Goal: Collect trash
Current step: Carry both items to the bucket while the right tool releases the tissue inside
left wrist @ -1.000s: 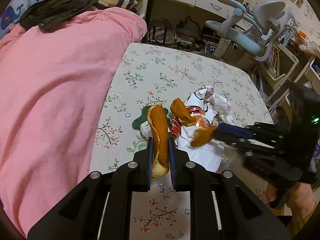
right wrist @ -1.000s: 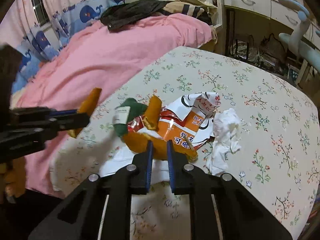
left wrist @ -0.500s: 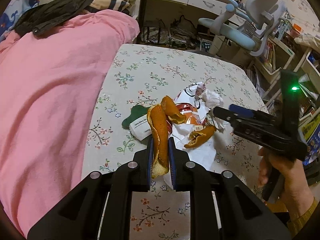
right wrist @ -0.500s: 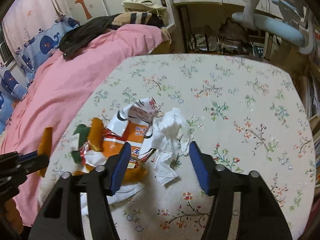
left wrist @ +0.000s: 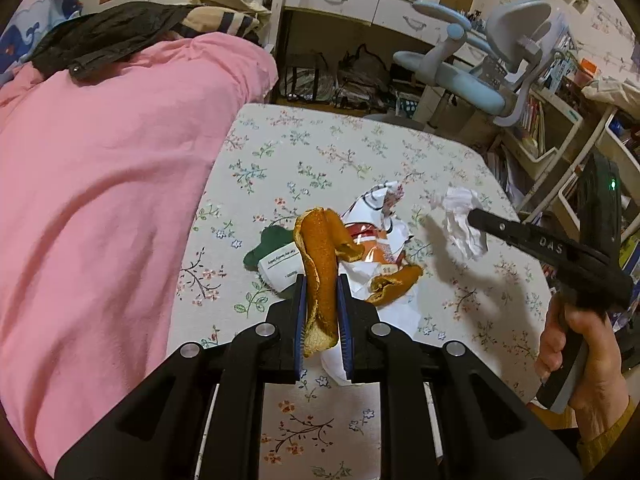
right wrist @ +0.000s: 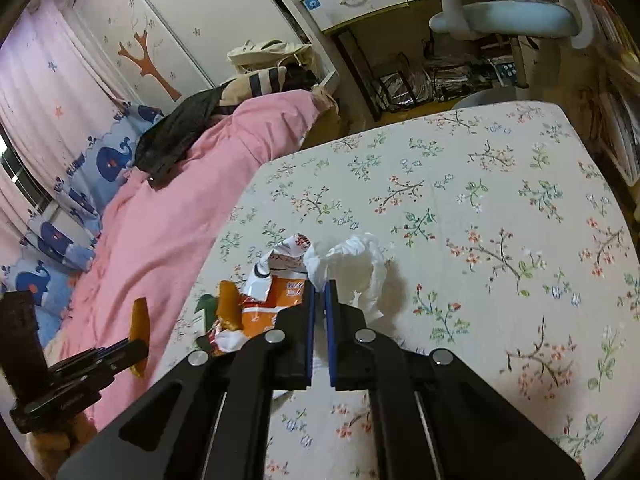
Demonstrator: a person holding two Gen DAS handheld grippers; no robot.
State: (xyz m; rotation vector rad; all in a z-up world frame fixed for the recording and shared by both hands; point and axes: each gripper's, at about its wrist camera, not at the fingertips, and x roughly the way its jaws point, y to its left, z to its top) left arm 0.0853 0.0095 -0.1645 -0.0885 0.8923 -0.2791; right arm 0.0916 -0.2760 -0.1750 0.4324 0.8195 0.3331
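Note:
My left gripper [left wrist: 321, 292] is shut on a long orange peel [left wrist: 316, 240] and holds it upright over the trash heap. The heap lies on the floral sheet [left wrist: 320, 152]: a torn orange-and-white snack wrapper [left wrist: 380, 208], a green packet [left wrist: 268, 246], a second peel piece [left wrist: 394, 280] and white paper [left wrist: 394, 310]. My right gripper [right wrist: 319, 292] is shut on a crumpled white tissue [right wrist: 352, 264]. From the left wrist view the tissue [left wrist: 464, 224] hangs off the right gripper [left wrist: 474, 216], clear of the sheet. The left gripper [right wrist: 138, 346] with its peel [right wrist: 140, 312] shows low on the left.
A pink blanket [left wrist: 100, 180] covers the bed's left side, with dark clothes [left wrist: 104, 36] at its head. Beyond the bed stand a blue desk chair [left wrist: 472, 80], a desk with drawers [left wrist: 340, 0] and shelves [left wrist: 560, 140]. A person's hand [left wrist: 576, 360] grips the right tool.
My right gripper let a peel piece drop onto the heap, opened, swung right and rolled, then shut on the white tissue and raised it. The left gripper kept its peel and hardly moved.

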